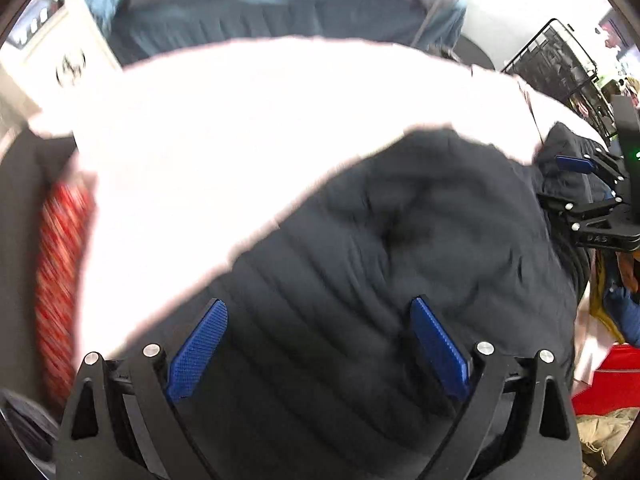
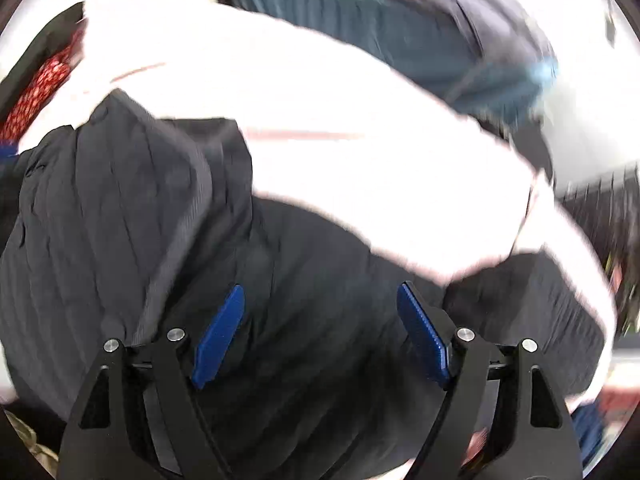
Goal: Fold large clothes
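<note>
At the far left of the left wrist view a red patterned cloth (image 1: 60, 272) lies blurred along the left edge of the white counter (image 1: 240, 140), and behind it stands a white cabinet (image 1: 60, 68) with a round ring handle. The white counter spreads across the middle, bright and overexposed. On it lies the dark quilted jacket (image 1: 400, 240), bunched over the near edge and toward the right side of the counter. The left gripper (image 1: 320, 344) hovers over the jacket with its jaws spread wide and nothing between the blue pads (image 1: 196, 352). Beyond the far edge of the counter sits a blue and dark navy heap of fabric (image 1: 280, 4). To the right a black wire rack (image 1: 560, 64) stands in the background, and a red bin (image 1: 608, 380) shows at the lower right. In the right wrist view the right gripper (image 2: 320, 336) likewise hangs over the jacket (image 2: 120, 220), jaws apart and empty, with the counter (image 2: 360, 100) beyond it. Both views are motion-blurred.
</note>
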Demonstrator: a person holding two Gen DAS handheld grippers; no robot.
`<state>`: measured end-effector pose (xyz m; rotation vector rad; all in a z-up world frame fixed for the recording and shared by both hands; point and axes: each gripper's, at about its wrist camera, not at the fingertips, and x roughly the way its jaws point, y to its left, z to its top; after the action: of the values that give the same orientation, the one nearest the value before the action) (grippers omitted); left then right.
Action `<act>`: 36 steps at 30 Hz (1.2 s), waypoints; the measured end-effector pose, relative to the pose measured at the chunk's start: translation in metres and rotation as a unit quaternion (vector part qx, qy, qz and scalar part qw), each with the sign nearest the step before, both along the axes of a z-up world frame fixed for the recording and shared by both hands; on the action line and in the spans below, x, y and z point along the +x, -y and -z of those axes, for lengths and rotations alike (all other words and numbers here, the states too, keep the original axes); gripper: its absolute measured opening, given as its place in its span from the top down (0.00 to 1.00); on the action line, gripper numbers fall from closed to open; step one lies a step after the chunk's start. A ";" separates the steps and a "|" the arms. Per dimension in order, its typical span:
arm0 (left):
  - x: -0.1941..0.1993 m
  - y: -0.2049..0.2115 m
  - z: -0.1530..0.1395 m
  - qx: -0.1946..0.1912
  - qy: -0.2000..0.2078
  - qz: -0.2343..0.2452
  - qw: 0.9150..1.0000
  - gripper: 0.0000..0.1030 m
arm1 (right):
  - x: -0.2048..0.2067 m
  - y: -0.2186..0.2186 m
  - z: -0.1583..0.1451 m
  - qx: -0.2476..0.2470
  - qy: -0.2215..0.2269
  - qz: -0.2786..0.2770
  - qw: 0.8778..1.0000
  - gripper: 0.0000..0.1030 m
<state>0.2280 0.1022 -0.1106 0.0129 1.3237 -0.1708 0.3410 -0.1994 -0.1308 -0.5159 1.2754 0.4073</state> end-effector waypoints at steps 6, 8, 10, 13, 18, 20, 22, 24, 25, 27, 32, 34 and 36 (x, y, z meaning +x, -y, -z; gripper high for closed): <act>0.040 -0.034 0.058 0.018 -0.071 -0.018 0.997 0.10 | 0.049 -0.006 0.051 -0.012 -0.072 0.015 0.997 0.24; 0.038 -0.040 0.082 -0.024 -0.104 -0.036 0.994 0.10 | 0.047 -0.002 0.077 -0.007 -0.130 0.020 0.991 0.28; 0.029 -0.035 0.086 -0.037 -0.100 -0.043 0.993 0.12 | 0.035 -0.004 0.080 -0.010 -0.119 0.009 0.993 0.42; 0.004 -0.011 0.076 -0.012 -0.073 0.007 0.997 0.40 | 0.014 -0.007 0.064 0.009 -0.103 -0.005 0.995 0.79; -0.025 -0.006 0.048 0.002 -0.046 0.026 0.999 0.88 | -0.020 0.001 0.029 0.030 -0.051 -0.003 0.998 0.89; -0.033 -0.016 0.023 0.010 -0.007 0.011 1.000 0.90 | -0.024 0.015 -0.002 0.060 -0.016 0.032 0.998 0.90; -0.032 -0.031 -0.016 0.011 0.050 -0.027 0.998 0.90 | -0.022 0.027 -0.031 0.088 0.018 0.066 0.994 0.90; -0.025 -0.044 -0.046 0.006 0.096 -0.062 0.993 0.90 | -0.010 0.040 -0.059 0.114 0.059 0.092 0.987 0.90; -0.018 -0.051 -0.060 0.001 0.119 -0.075 0.990 0.90 | -0.007 0.043 -0.073 0.126 0.082 0.101 0.983 0.90; 0.003 -0.042 -0.072 0.005 0.145 -0.086 0.986 0.90 | -0.003 0.045 -0.092 0.145 0.121 0.111 0.976 0.90; 0.084 -0.055 -0.046 0.082 0.144 -0.171 0.971 0.70 | 0.074 0.039 -0.073 0.133 0.098 0.183 0.969 0.27; 0.101 -0.065 -0.039 0.084 0.127 -0.212 0.965 0.55 | 0.094 0.050 -0.063 0.167 0.086 0.237 0.953 0.27; 0.099 -0.073 -0.048 0.043 0.137 -0.247 0.958 0.41 | 0.101 0.064 -0.056 0.170 0.059 0.291 0.940 0.27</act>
<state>0.3274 0.1749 -0.0623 -0.2133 1.0195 0.3056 0.4419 -0.2632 -0.0748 0.1366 1.1474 0.0879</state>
